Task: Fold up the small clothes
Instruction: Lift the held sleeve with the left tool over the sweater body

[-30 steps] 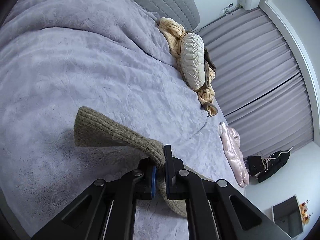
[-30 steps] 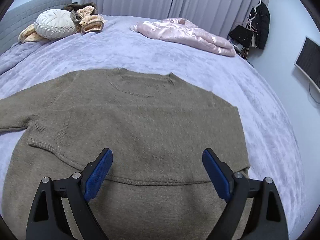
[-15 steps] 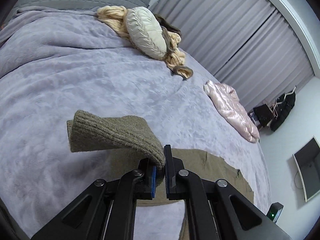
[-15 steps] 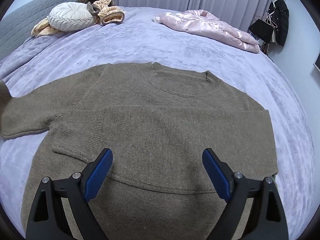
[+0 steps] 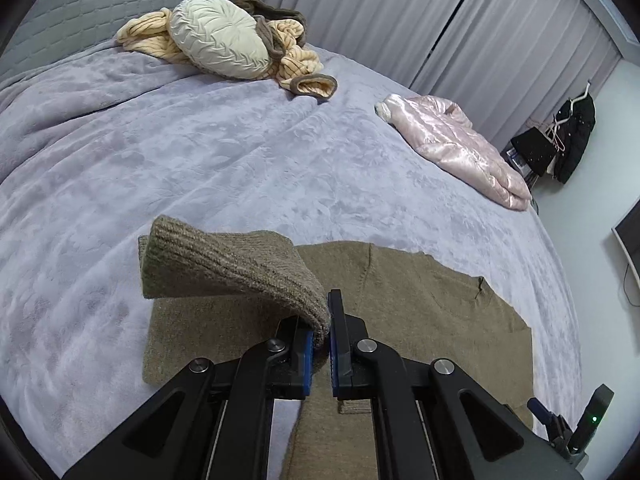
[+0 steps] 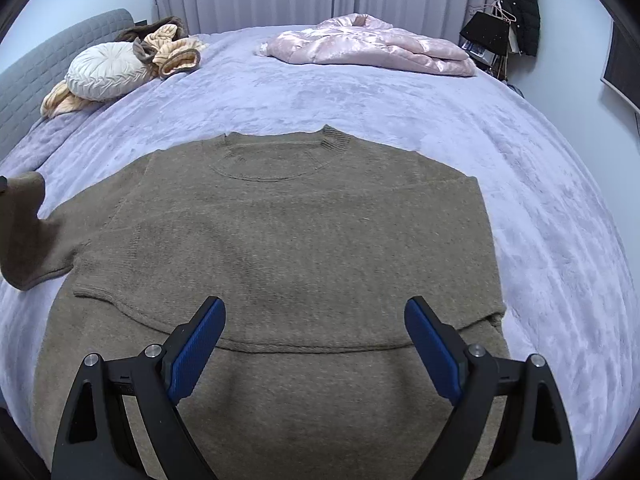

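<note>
An olive-brown knit sweater [image 6: 288, 240] lies flat on a bed [image 6: 400, 96] covered in a lilac blanket, its neckline toward the far edge by the curtains. The left hand-held gripper [image 5: 320, 344], jaws clamped tight, pinches the ribbed sleeve cuff [image 5: 224, 264] and holds it lifted above the blanket. The right hand-held gripper [image 6: 316, 340] hovers over the sweater's lower half, jaws spread wide and gripping nothing. A pink jacket [image 6: 372, 46] and a round cushion [image 6: 104, 70] rest near the far edge.
</note>
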